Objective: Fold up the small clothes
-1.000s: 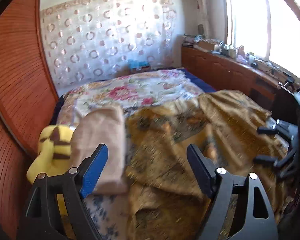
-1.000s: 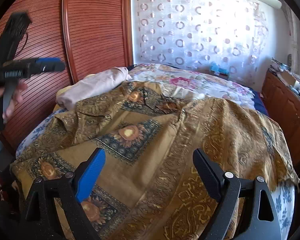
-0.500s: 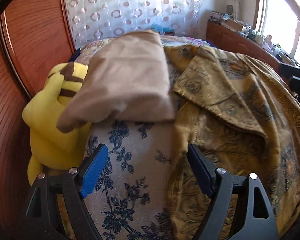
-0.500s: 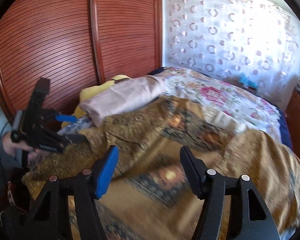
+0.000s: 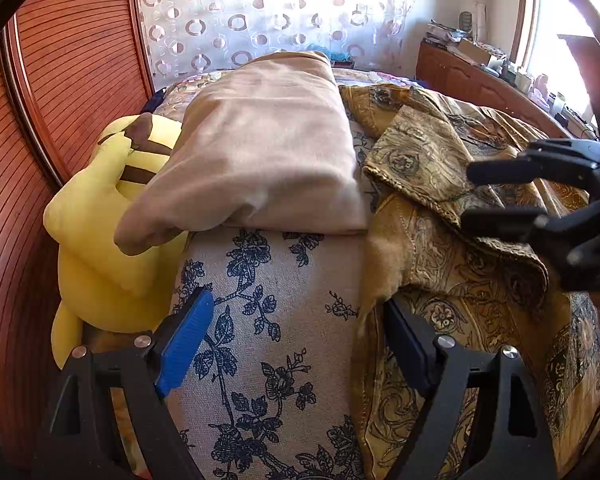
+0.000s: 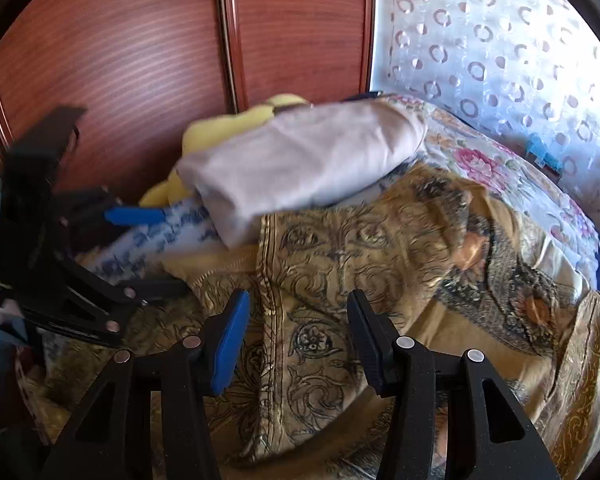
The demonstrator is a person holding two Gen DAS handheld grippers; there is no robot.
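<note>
A golden paisley garment [image 5: 440, 256] [image 6: 340, 248] lies spread over the bed with one flap folded back. My left gripper [image 5: 298, 336] [image 6: 172, 250] is open low over the blue-flowered sheet [image 5: 284, 280]. Its right finger [image 5: 408, 344] sits beside the garment's left edge. My right gripper [image 6: 298, 336] [image 5: 468, 194] hovers over the folded flap near that same edge. Its jaws are closing, and a seamed fold of the garment runs between them without being pinched.
A beige folded cloth or pillow [image 5: 260, 152] [image 6: 300, 168] rests on a yellow plush toy [image 5: 100, 220] [image 6: 228, 128] at the bed's left. Behind them stand red-brown slatted wardrobe doors [image 6: 140, 60]. A wooden counter with clutter [image 5: 480, 72] runs along the right, under the window.
My left gripper dropped to the bed's near left corner, then held still. My right gripper swung left across the garment toward the left gripper, and its jaws narrowed.
</note>
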